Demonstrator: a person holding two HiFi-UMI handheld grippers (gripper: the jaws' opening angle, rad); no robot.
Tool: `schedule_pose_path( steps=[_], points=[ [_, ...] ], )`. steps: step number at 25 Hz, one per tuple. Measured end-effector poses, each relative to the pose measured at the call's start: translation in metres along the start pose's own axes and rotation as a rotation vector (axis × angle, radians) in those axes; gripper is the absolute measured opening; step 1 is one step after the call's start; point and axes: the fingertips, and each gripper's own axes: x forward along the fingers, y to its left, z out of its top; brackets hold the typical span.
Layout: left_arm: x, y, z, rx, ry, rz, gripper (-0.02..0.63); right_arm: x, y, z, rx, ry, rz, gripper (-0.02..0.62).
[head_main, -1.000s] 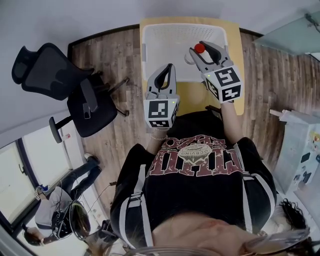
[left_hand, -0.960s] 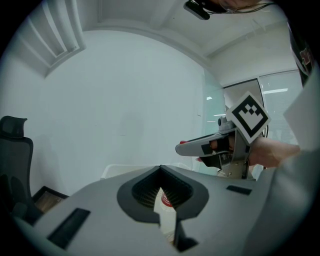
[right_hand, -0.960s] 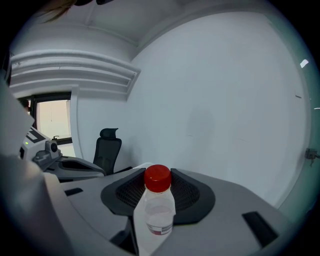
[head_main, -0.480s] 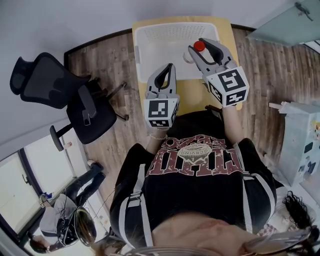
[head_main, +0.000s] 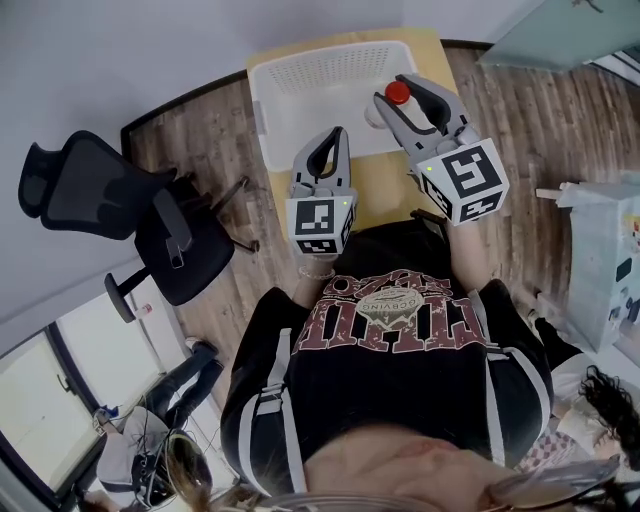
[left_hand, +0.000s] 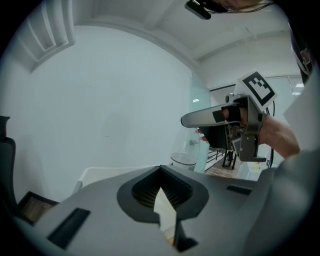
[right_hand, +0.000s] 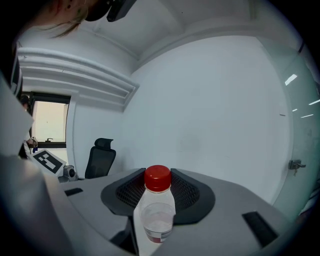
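Observation:
My right gripper (head_main: 402, 100) is shut on a clear plastic bottle (head_main: 392, 104) with a red cap (right_hand: 158, 178), held over the near right part of a white plastic basket (head_main: 264, 118). In the right gripper view the bottle (right_hand: 159, 215) stands upright between the jaws. My left gripper (head_main: 322, 152) is shut with nothing in it, above the basket's near edge and to the left of the right gripper. The left gripper view shows its jaws (left_hand: 162, 189) closed to a thin slit, with the right gripper (left_hand: 226, 120) and the bottle (left_hand: 186, 152) up to the right.
The basket sits on a small yellow table (head_main: 385, 188) against a white wall. A black office chair (head_main: 120, 215) stands on the wood floor to the left. A white cabinet (head_main: 612, 265) is at the right. Another person (head_main: 140, 462) sits at lower left.
The right gripper with the bottle has risen a little relative to the left gripper. The left gripper has turned rightward, so the chair slid to its view's edge.

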Motion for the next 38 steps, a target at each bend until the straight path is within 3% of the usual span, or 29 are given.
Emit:
schedule_pose_path(
  steps=[13,38],
  points=[
    [0.006,-0.033,-0.002,0.02,0.008,-0.088,0.046,-0.049,-0.005,0.018,-0.004,-0.047,-0.06,0.166],
    [0.017,-0.093,-0.014,0.056,0.048,-0.237,0.046,-0.123,-0.004,0.008,0.018,-0.047,-0.141,0.166]
  ],
)
